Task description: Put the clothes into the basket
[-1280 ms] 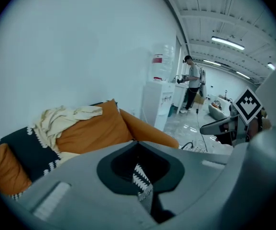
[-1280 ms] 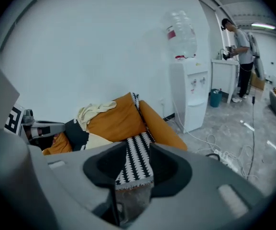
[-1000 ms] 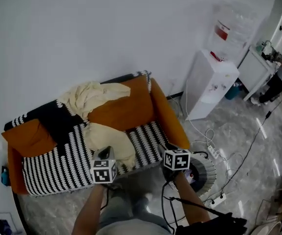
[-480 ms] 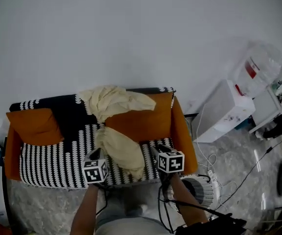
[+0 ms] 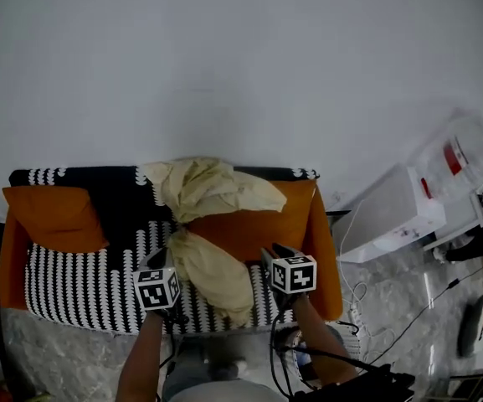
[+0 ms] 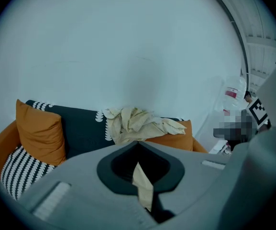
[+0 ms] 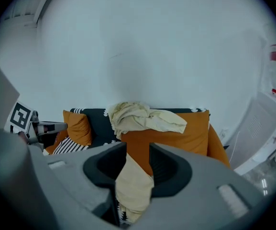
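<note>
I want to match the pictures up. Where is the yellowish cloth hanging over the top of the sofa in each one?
Head view: cream cloth at the centre, draped over the sofa back.
Left gripper view: cream cloth at the centre, just above the jaws.
Right gripper view: cream cloth at the centre, above the jaws.
Shared landmark: the orange cushion under it.

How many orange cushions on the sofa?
2. One cushion at the left end of the sofa; the other cushion right of centre against the backrest, clothes draped over its top. Clothes could hide another.
</note>
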Demonstrator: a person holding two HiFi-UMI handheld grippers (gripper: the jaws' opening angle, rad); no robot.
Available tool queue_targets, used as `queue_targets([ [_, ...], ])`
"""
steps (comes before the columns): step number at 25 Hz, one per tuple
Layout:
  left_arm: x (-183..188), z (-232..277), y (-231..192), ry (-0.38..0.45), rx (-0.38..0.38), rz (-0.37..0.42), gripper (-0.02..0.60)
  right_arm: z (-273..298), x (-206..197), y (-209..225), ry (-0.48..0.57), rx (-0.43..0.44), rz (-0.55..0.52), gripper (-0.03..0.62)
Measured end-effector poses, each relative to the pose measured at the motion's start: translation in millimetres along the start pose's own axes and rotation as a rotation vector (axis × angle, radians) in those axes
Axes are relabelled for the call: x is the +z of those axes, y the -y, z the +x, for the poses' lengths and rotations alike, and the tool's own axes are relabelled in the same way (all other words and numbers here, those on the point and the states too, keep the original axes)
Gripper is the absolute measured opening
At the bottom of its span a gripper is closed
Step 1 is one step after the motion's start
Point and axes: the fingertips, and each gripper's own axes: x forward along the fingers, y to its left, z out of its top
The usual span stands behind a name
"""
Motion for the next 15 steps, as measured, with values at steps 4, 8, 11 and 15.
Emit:
queue_targets([
  [4,8.1,24.0,-29.0,-0.013,0.012,-0.017,0.003,40.4,24.9,-14.1,-0.010,0.020,-0.024,0.153],
  [8,7.9,40.8,-58.9,-0.028,0.030,-0.035,0.003,84.0,43.7,-38.4,-0.024,0.055,-0.047,0.153],
  [11,2.8,48.4,-85.8,-0.046,0.059,-0.063,0.003,116.2,53.8,-61.1,-0.042,0.091,-0.068,0.153],
  [15,-1.2,56.1,-122.4,-0.059,0.093,-0.098,0.003,154.5,67.3,-91.3,-0.063,0.131,-0.105,0.153],
])
